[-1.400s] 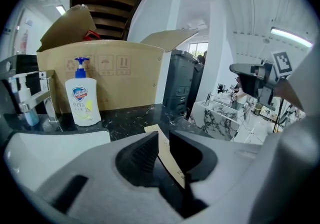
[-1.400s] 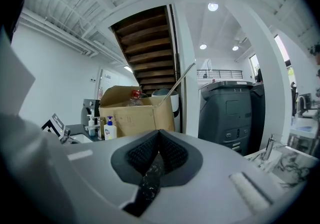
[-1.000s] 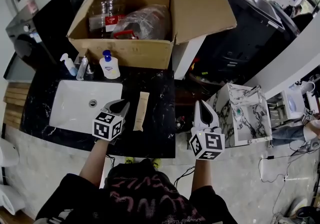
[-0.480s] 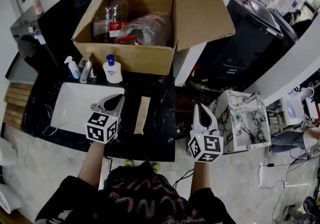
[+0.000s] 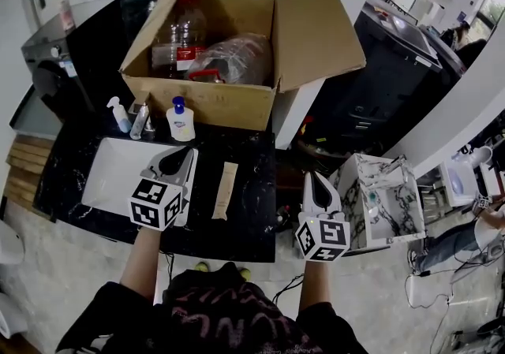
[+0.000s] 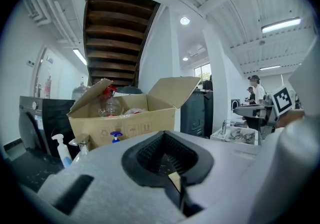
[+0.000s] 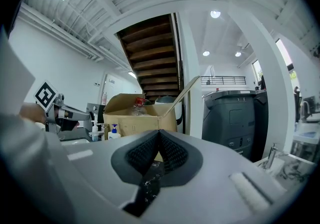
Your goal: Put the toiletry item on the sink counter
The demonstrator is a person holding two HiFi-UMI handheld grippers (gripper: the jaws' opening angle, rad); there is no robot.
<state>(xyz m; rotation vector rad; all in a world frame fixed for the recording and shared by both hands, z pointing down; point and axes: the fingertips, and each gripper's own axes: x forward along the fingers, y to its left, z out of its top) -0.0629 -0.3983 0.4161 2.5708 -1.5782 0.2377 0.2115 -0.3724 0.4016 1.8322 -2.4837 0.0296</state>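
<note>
The left tongs (image 5: 180, 158) are pressed together with nothing between the jaws; the left gripper view shows only a thin slit below the pads (image 6: 167, 160). The right tongs (image 5: 315, 177) are likewise closed and empty, their tips meeting in a point (image 7: 156, 155).

In the head view the left tongs hang over the sink's (image 5: 110, 175) right rim. The right tongs sit off the counter's (image 5: 252, 222) right edge, at about 4 o'clock from the left pair.

The tube (image 5: 225, 189) lies flat on the dark counter at 3 o'clock from the left tongs. It is just beside them, touching neither pair, and its long axis points toward 12. It looks already placed, so the step in hand is probably a clean retreat.

To do that well, the person lifts the left tongs straight up or draws them back toward 6, without sweeping toward 3, where a jaw could nudge the tube toward the edge.

If another item is wanted, the box (image 5: 221, 100) stands open at 12. A reach there should pass over the pump bottle (image 5: 180, 120) and the faucet (image 5: 140, 120) rather than between them.
</note>
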